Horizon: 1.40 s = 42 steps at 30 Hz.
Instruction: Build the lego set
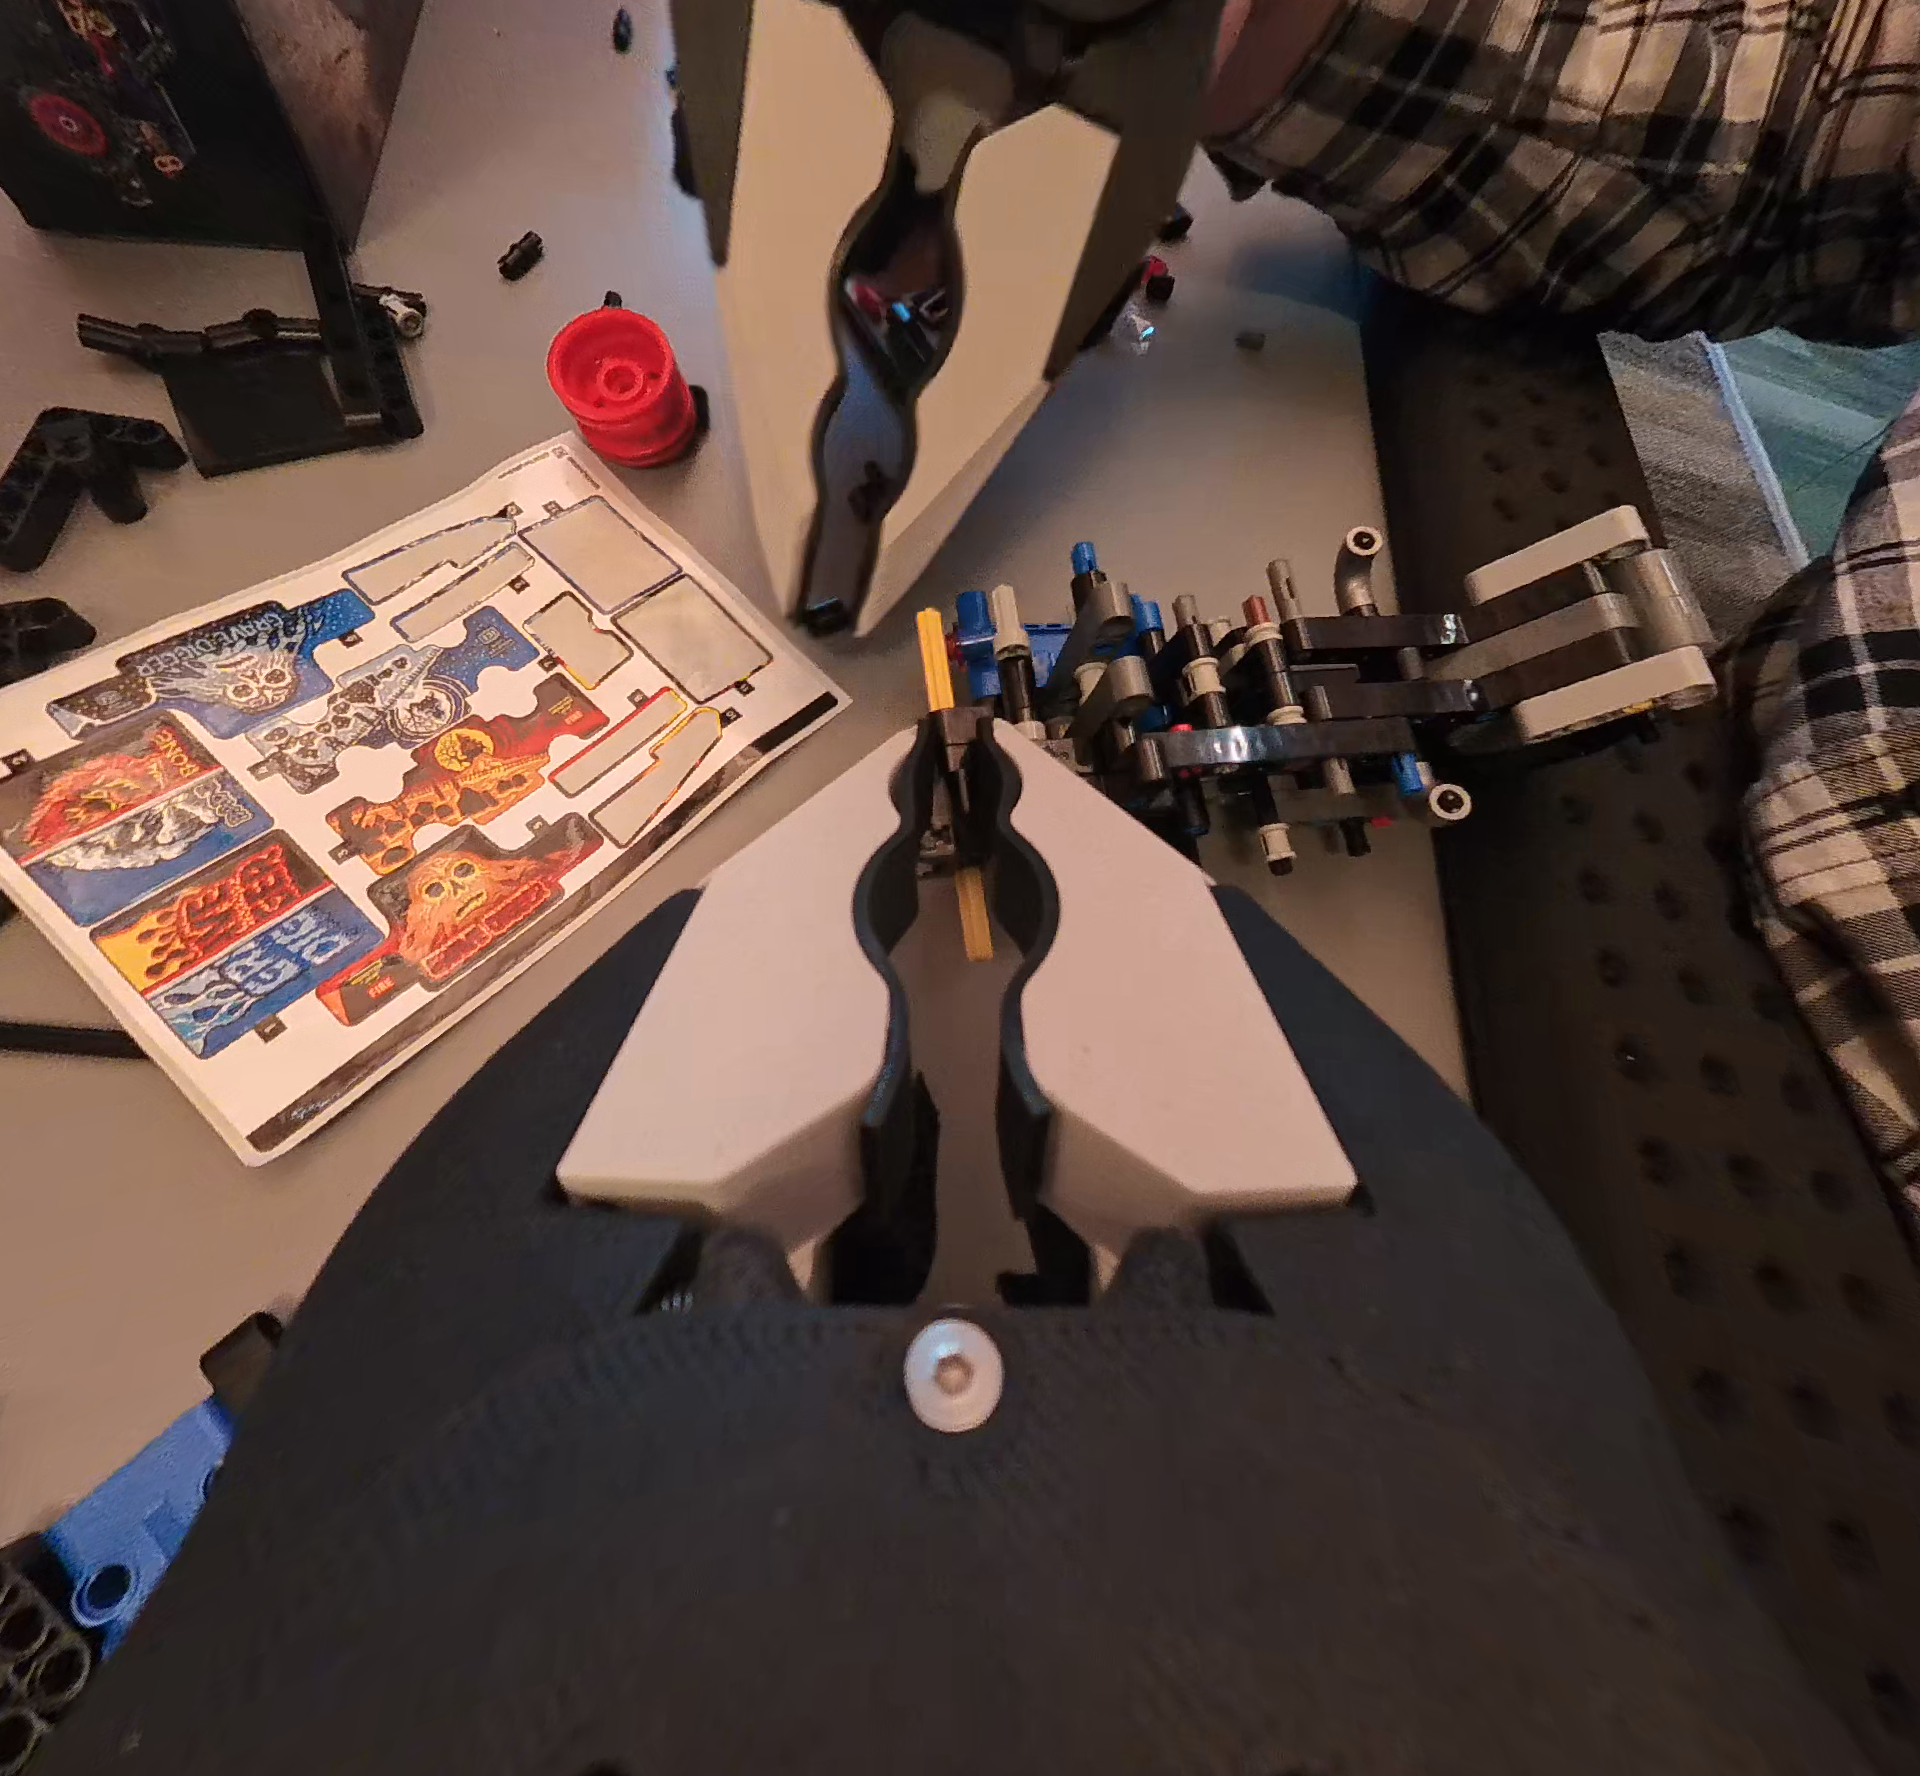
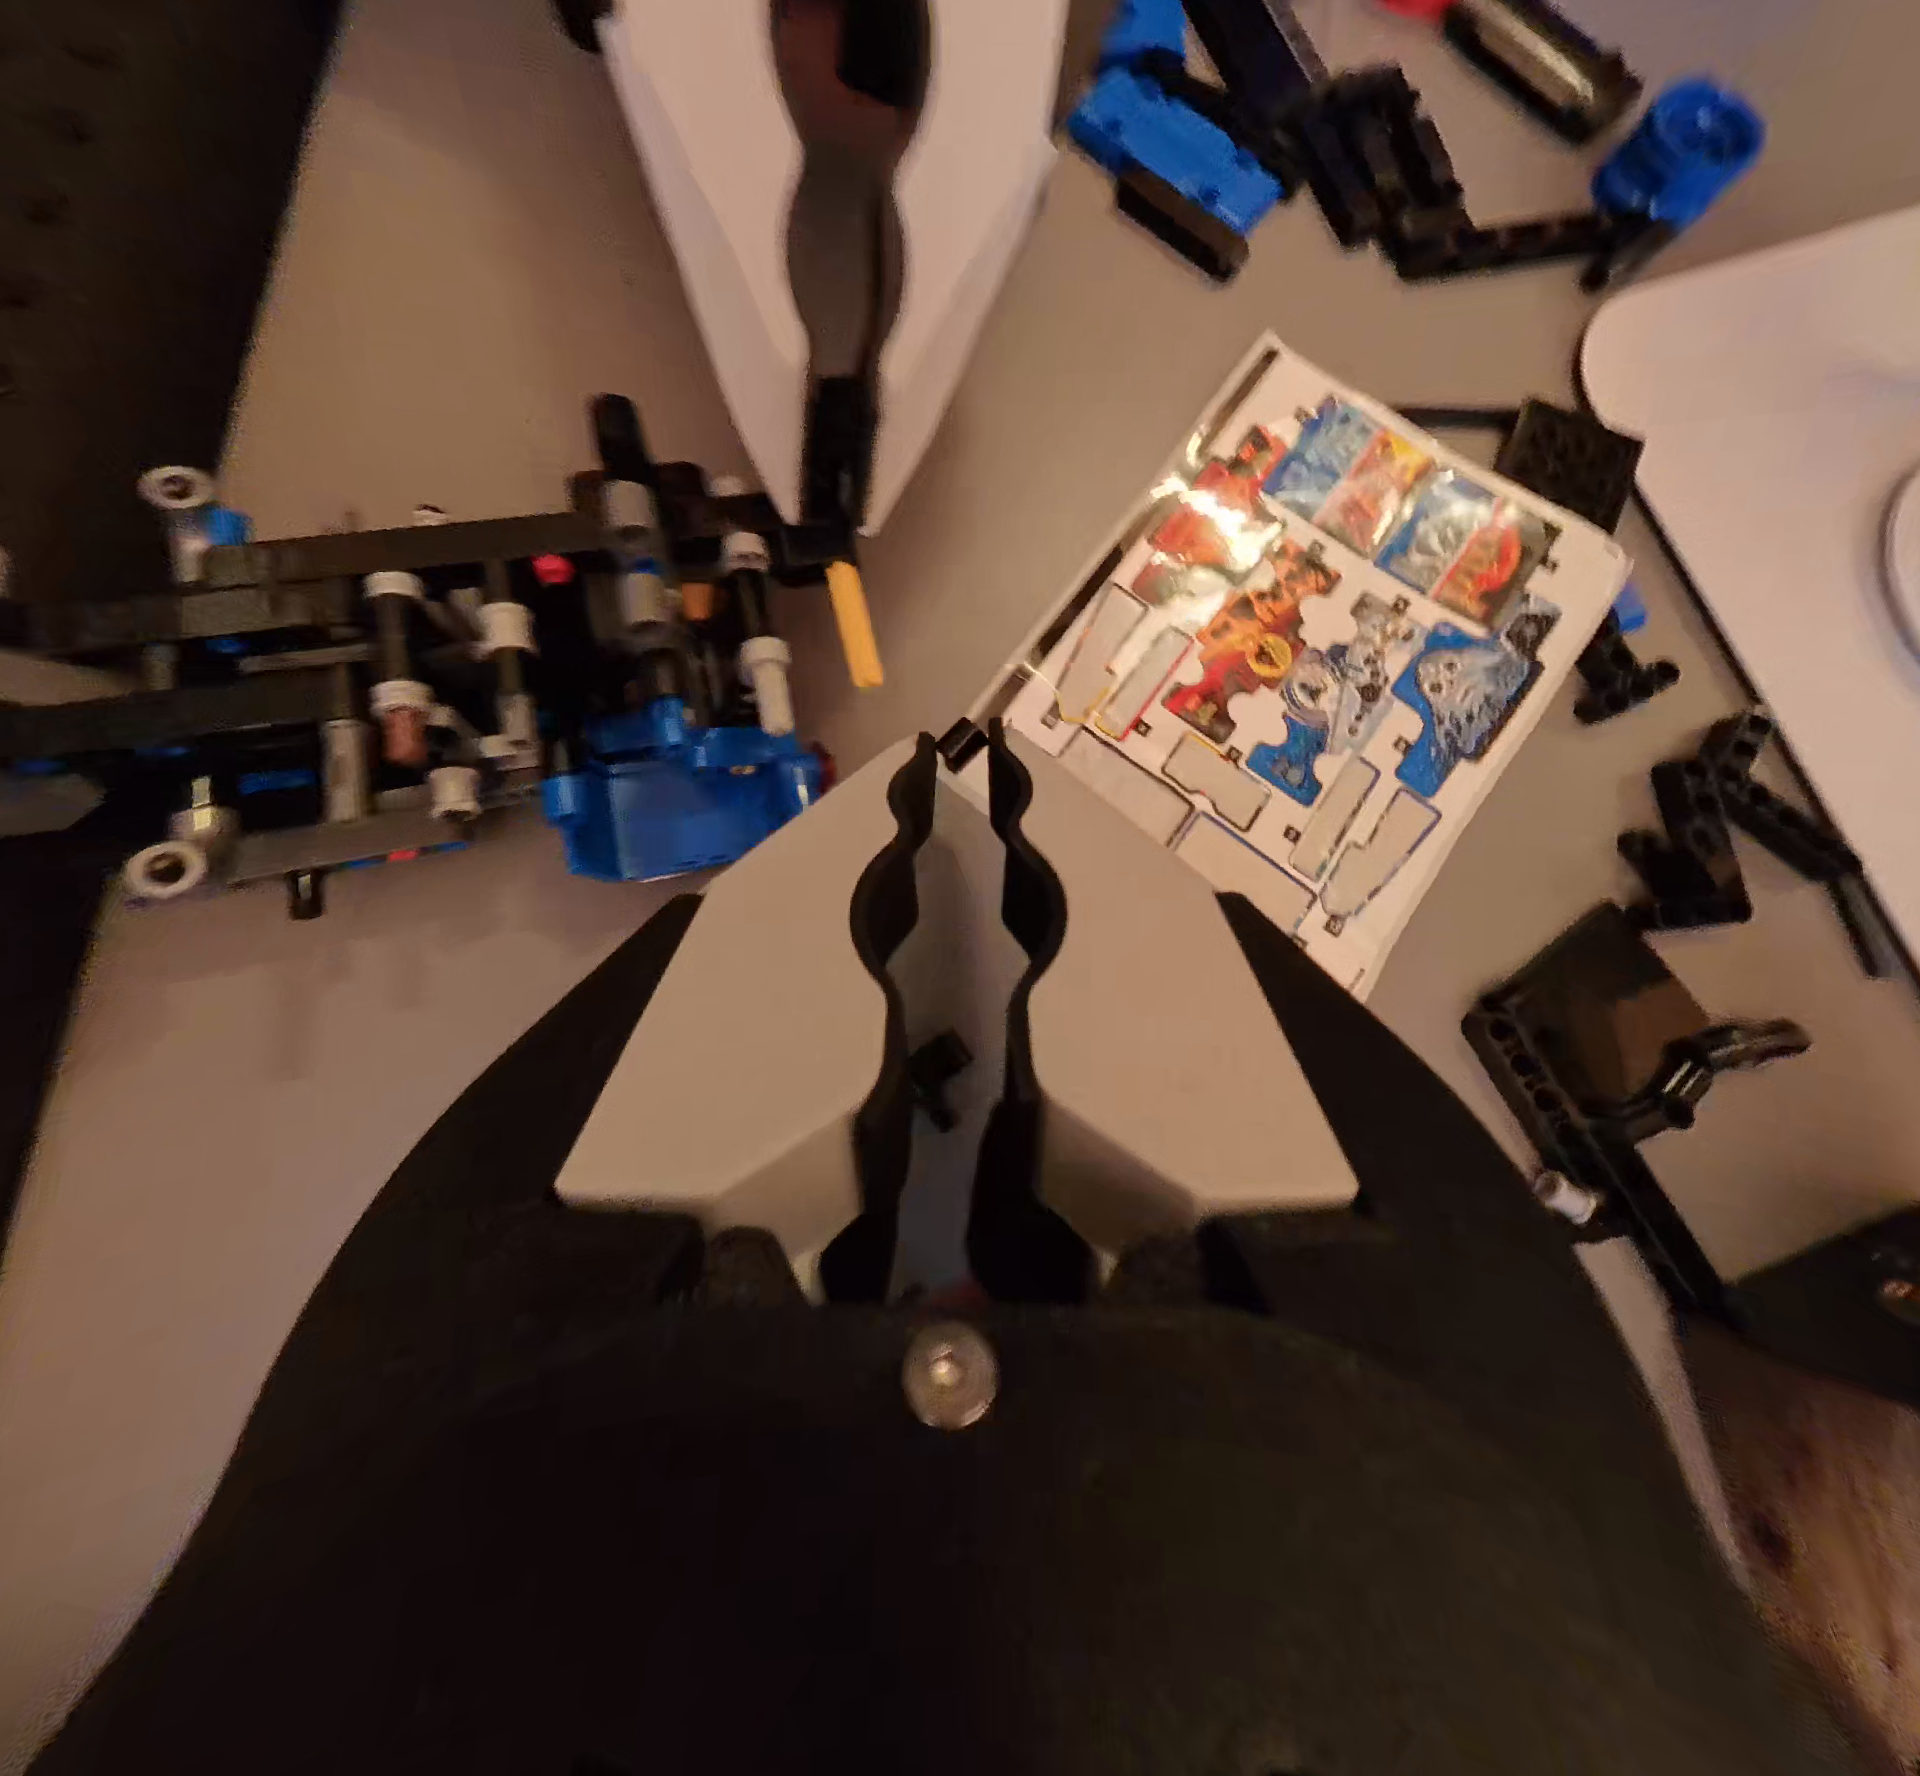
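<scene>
A part-built Lego chassis of black, blue and grey beams lies at the table's right edge, partly on a black mat; it also shows in the right wrist view. My left gripper is shut on a black connector at the chassis's near end, with a yellow axle running through it. In the right wrist view the left gripper holds that same end above the yellow axle. My right gripper is shut on a small black pin, just left of the chassis end; it also shows in the left wrist view.
A sticker sheet lies left of the grippers. A red wheel hub, loose black parts and the set's box lie beyond. Blue hubs, a blue-black subassembly and a white tray lie opposite. A plaid sleeve holds the right gripper. One gripper's finger ends stand about 5 cm off the other's.
</scene>
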Available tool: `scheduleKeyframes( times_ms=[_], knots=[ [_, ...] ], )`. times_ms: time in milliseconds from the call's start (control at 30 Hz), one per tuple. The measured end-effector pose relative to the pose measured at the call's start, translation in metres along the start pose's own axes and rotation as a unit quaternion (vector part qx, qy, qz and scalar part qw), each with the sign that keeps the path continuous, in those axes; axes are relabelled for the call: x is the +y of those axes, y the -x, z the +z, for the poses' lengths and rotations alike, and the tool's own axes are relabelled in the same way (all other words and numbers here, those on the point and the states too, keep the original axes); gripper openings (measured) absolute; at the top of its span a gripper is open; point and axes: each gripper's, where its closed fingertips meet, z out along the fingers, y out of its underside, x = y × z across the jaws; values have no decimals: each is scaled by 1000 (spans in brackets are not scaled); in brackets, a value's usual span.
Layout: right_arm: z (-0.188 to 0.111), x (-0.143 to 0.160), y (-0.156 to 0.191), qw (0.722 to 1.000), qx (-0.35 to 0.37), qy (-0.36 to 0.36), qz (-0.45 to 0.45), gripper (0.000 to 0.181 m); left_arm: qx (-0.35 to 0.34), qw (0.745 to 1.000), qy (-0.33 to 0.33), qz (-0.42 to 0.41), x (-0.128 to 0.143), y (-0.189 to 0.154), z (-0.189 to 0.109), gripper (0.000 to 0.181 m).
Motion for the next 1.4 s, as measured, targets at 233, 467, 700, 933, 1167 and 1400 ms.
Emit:
scheduleKeyframes(
  times_ms=[233, 467, 700, 933, 1167, 1400],
  knots=[
    [-6, 12, 7, 997, -18, 50, -50, 8, 0, 1000, 1, 2, -1, 0, 1, 5],
    [4, 32, 1, 992, -2, 113, -49, 9, 1, 1000, 1, 0, -1, 1, 1, 5],
    [2, 35, 1, 994, 13, 105, 24, 11, 1, 1000, 2, 0, -1, 0, 1, 6],
    [3, 29, 5, 990, 20, 82, 116, 13, 1, 1000, 3, -1, 0, 0, 0, 6],
    [6, 32, 7, 986, 38, 90, 139, 5, 0, 1000, 6, -1, 1, 0, 0, 5],
    [4, 26, 4, 991, 39, 70, 105, 5, -5, 1000, 8, 4, 1, 0, -1, 5]
  ],
)
